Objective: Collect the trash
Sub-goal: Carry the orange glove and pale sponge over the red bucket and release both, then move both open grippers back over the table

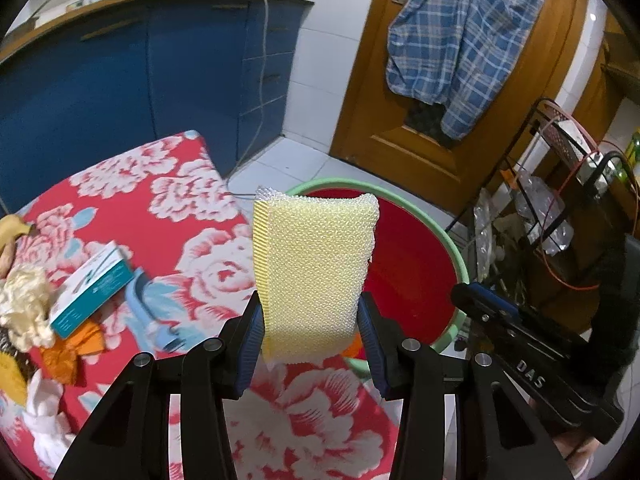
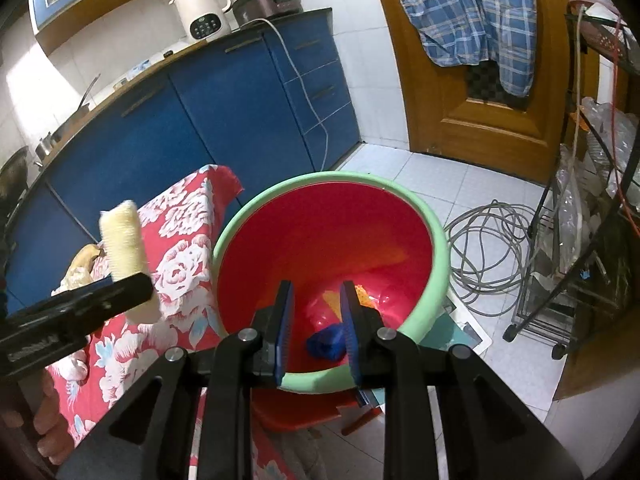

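Note:
My left gripper (image 1: 311, 320) is shut on a yellow sponge (image 1: 314, 272) and holds it upright above the table's right edge, beside the bin; the sponge also shows in the right wrist view (image 2: 122, 248). The red bin with a green rim (image 2: 436, 248) stands on the floor next to the table and shows behind the sponge in the left wrist view (image 1: 456, 256). My right gripper (image 2: 316, 320) is open and empty above the bin's near rim. Inside the bin lie a blue crumpled piece (image 2: 326, 344) and orange scraps (image 2: 362, 294).
The table has a red floral cloth (image 1: 192, 208). On its left lie a teal and white box (image 1: 90, 286), an orange wrapper (image 1: 72, 350), a light blue item (image 1: 148, 312) and white paper (image 1: 44, 404). A coiled cable (image 2: 486, 248) and a wire rack (image 2: 580, 240) stand right of the bin.

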### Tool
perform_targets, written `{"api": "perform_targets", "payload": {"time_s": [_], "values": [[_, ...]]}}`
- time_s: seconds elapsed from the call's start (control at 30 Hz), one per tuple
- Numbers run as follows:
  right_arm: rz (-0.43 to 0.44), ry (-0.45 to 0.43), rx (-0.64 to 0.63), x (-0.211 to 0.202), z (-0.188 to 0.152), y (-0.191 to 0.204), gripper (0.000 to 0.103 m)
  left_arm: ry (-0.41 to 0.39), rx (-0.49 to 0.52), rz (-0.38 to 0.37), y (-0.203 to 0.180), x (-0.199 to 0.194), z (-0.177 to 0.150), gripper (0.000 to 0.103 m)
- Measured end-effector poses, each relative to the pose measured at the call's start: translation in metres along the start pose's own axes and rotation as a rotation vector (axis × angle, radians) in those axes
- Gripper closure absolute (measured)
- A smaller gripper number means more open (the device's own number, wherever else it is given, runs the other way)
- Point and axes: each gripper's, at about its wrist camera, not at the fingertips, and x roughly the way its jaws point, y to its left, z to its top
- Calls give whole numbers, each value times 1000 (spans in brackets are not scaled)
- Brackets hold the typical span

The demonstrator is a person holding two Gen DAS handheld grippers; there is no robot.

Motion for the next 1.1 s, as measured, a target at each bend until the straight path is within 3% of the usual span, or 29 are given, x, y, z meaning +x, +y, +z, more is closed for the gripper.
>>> {"api": "perform_targets", "payload": {"time_s": [0.23,0.33,0.63,1.1], "values": [[-5,-15,28,-11,-3,-7,78,2,55,-13,-18,15,8,49],[-10,-18,36,-14,-4,-10,78,0,68,-10,-22,17,9,40],[-1,-21,35,-19,-5,-8,78,-8,39,4,-14,7,4,40],[62,-10,-23,-28,-15,31,73,-29,-65,65,25,-33,-18,40]]}}
